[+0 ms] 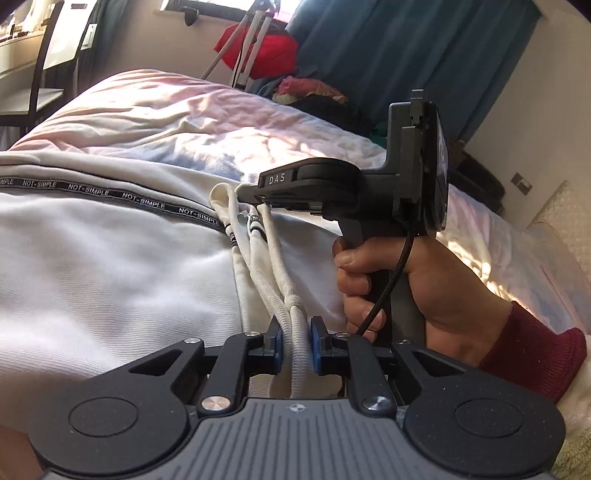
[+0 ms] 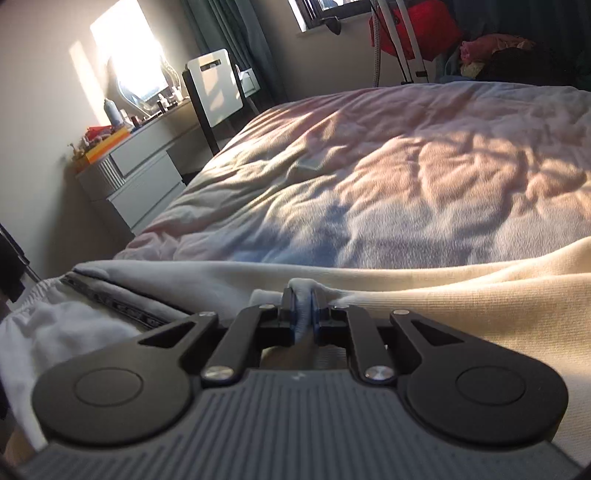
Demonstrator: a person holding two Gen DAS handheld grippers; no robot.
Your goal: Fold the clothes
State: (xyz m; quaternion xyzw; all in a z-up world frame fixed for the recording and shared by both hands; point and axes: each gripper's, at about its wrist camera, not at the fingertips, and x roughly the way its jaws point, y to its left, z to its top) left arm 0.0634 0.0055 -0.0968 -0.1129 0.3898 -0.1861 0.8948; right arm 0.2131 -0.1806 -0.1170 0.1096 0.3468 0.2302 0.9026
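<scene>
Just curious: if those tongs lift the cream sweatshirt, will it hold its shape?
Probably not. The sweatshirt lies draped in soft folds, so it should sag. Its cords already dangle loose. The left tongs pinch it easily.

We're in a home bedroom. Rumpled bed (image 2: 406,177) fills most of the view, sunlit. Dresser (image 2: 144,173) against the wall with clutter and a mirror (image 2: 147,81) on top, chair (image 2: 216,88) beside it. Teal curtains (image 1: 388,48), window (image 2: 332,11), clothes pile (image 1: 314,92) at the far side.
</scene>
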